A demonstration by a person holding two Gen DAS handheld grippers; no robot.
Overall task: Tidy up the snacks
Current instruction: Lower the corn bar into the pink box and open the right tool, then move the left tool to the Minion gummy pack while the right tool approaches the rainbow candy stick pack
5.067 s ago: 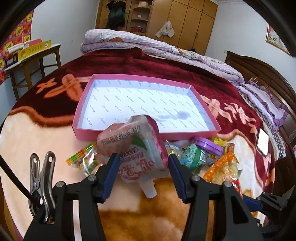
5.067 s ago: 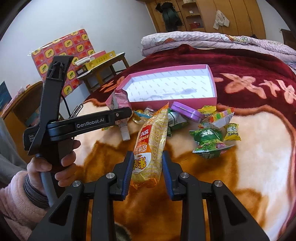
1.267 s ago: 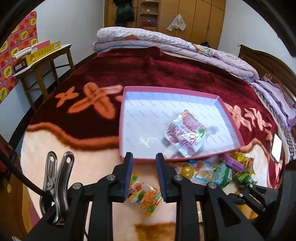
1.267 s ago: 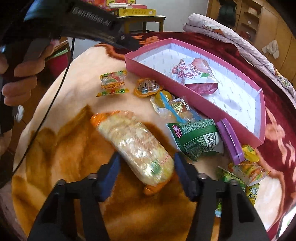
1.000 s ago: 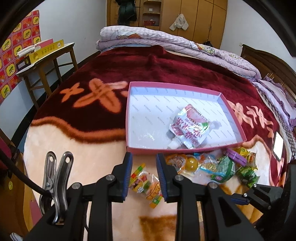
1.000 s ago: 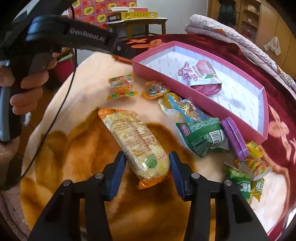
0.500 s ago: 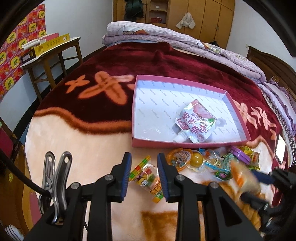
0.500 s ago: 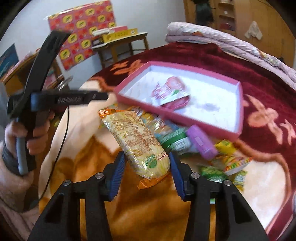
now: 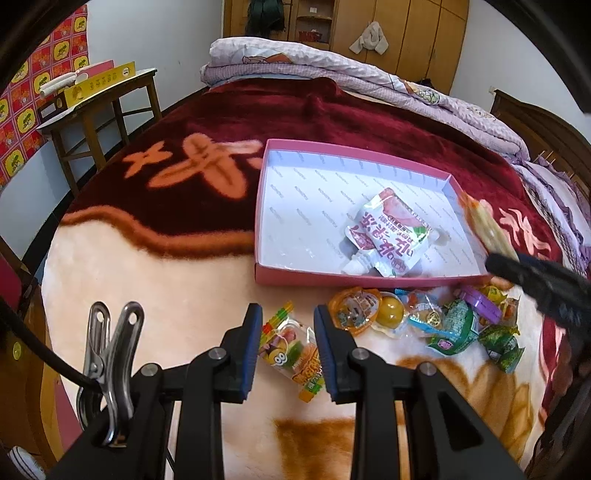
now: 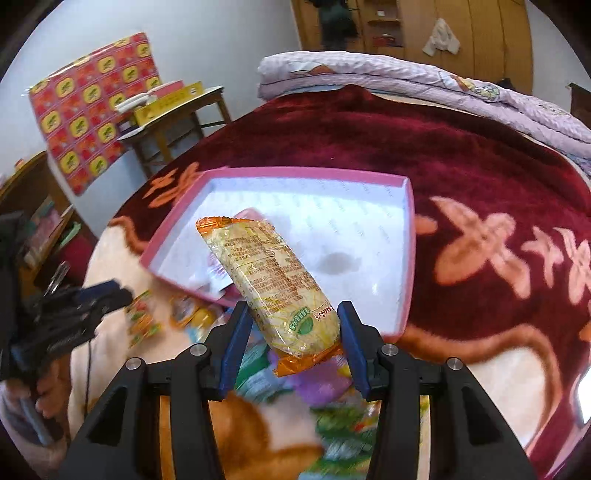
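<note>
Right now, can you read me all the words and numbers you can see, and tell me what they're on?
None can be read.
White drink pouch in the pink box: big red Chinese characters, too tilted to quote.
Yellow snack bag in the right gripper: tiny blurred print.
Green packet: label too small.
Yellow carton on the side table: print too small.

Cracker pack (image 10: 275, 280) between right tongs (image 10: 293, 341)

A folded lilac quilt (image 9: 362, 70) lies before wooden wardrobes (image 9: 399, 33).

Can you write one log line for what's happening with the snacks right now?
right gripper: holding yellow snack pack above pink box | left gripper: above candy bag | juice pouch: in box
</note>
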